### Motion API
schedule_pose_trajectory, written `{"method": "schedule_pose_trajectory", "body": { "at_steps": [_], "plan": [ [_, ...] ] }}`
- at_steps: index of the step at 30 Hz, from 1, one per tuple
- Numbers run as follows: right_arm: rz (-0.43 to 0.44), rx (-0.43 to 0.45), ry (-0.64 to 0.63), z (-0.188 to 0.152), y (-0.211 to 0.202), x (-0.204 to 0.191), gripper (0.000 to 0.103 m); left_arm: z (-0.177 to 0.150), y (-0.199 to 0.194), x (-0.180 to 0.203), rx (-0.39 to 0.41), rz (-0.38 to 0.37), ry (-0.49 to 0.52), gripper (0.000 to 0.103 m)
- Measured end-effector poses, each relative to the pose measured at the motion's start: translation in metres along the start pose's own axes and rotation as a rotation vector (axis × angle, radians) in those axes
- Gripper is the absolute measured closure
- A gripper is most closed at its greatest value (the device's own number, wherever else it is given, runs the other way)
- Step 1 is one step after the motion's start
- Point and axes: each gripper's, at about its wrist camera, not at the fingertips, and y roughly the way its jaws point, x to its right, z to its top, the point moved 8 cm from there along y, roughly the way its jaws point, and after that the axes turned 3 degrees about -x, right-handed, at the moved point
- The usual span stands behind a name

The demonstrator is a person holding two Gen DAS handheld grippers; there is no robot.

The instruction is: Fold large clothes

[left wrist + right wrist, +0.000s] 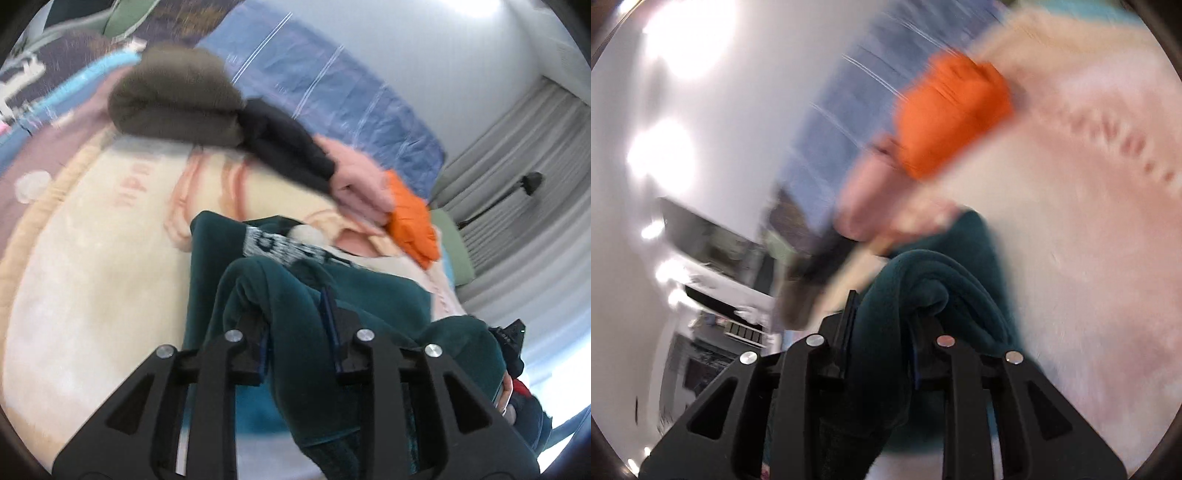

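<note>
- Left wrist view: I see my left gripper (pixel 297 328) clamped on a thick fold of the dark teal fleece garment (pixel 369 295), the plush cloth bunched between its two black fingers and hanging below them.
- The rest of the garment lies on the cream blanket (pixel 92 277), a soft fuzzy cover with pink lettering and a peach border; a white printed band shows across the teal cloth further forward.
- Beyond it a row of folded clothes sits on the blanket: an olive-brown roll (pixel 173 96), a black piece (pixel 291 147), a pink fleece (pixel 362 177) and a crinkled orange piece (pixel 412 221), each touching the next.
- Behind the row is a blue sheet (pixel 332 85) with thin white stripes, and at the right a pleated grey curtain (pixel 517 166).
- Right wrist view: heavily blurred. My right gripper (pixel 882 325) pinches a rounded, rolled fold of the same teal fleece, which fills the gap between the fingers.
- This view alone shows bright ceiling lights (pixel 661 155) and dark shelving at the left; it lacks the white print.
- The orange piece (pixel 953 114) and pink fleece (pixel 871 195) appear here too, smeared, on the pale blanket (pixel 1089 221).
</note>
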Motion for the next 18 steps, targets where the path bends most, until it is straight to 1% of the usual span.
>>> {"method": "schedule_pose_trajectory", "body": {
  "at_steps": [1, 2, 3, 4, 5, 7, 9, 10, 11, 12, 13, 16, 18],
  "plan": [
    [-0.03, -0.045, 0.051, 0.002, 0.018, 0.014, 0.074, -0.001, 0.01, -0.006, -0.009, -0.002, -0.018, 0.077],
    [-0.024, -0.059, 0.079, 0.001, 0.024, 0.019, 0.072, 0.001, 0.019, -0.012, -0.014, -0.012, -0.046, 0.077],
    [0.008, -0.056, 0.093, 0.0, 0.025, 0.02, 0.068, 0.001, 0.022, -0.018, -0.014, -0.043, -0.082, 0.077],
    [0.039, -0.049, 0.086, 0.0, 0.022, 0.017, 0.064, 0.002, 0.02, -0.021, -0.015, -0.064, -0.086, 0.077],
    [0.075, -0.047, 0.063, 0.0, 0.016, 0.012, 0.062, 0.0, 0.016, -0.019, -0.016, -0.091, -0.07, 0.074],
    [0.114, -0.053, 0.029, -0.001, 0.004, 0.004, 0.059, -0.001, 0.007, -0.012, -0.023, -0.102, -0.021, 0.07],
    [0.118, -0.061, -0.014, -0.005, -0.008, -0.004, 0.049, -0.004, -0.002, -0.002, -0.031, -0.091, 0.025, 0.066],
    [0.107, -0.053, -0.042, -0.007, -0.013, -0.008, 0.036, -0.005, -0.007, 0.004, -0.033, -0.081, 0.051, 0.063],
    [0.073, -0.016, -0.09, -0.008, -0.023, -0.014, 0.026, -0.006, -0.009, 0.007, -0.034, -0.072, 0.069, 0.059],
    [0.054, 0.019, -0.135, -0.008, -0.032, -0.019, 0.026, -0.009, -0.013, 0.012, -0.034, -0.058, 0.099, 0.057],
    [0.042, 0.036, -0.174, -0.01, -0.039, -0.024, 0.025, -0.012, -0.015, 0.015, -0.031, -0.038, 0.125, 0.056],
    [0.003, 0.058, -0.25, -0.017, -0.054, -0.033, 0.025, -0.02, -0.021, 0.02, -0.029, 0.012, 0.173, 0.055],
    [-0.081, 0.084, -0.368, -0.027, -0.063, -0.039, 0.025, -0.026, -0.028, 0.024, -0.023, 0.036, 0.213, 0.054]
  ]
}}
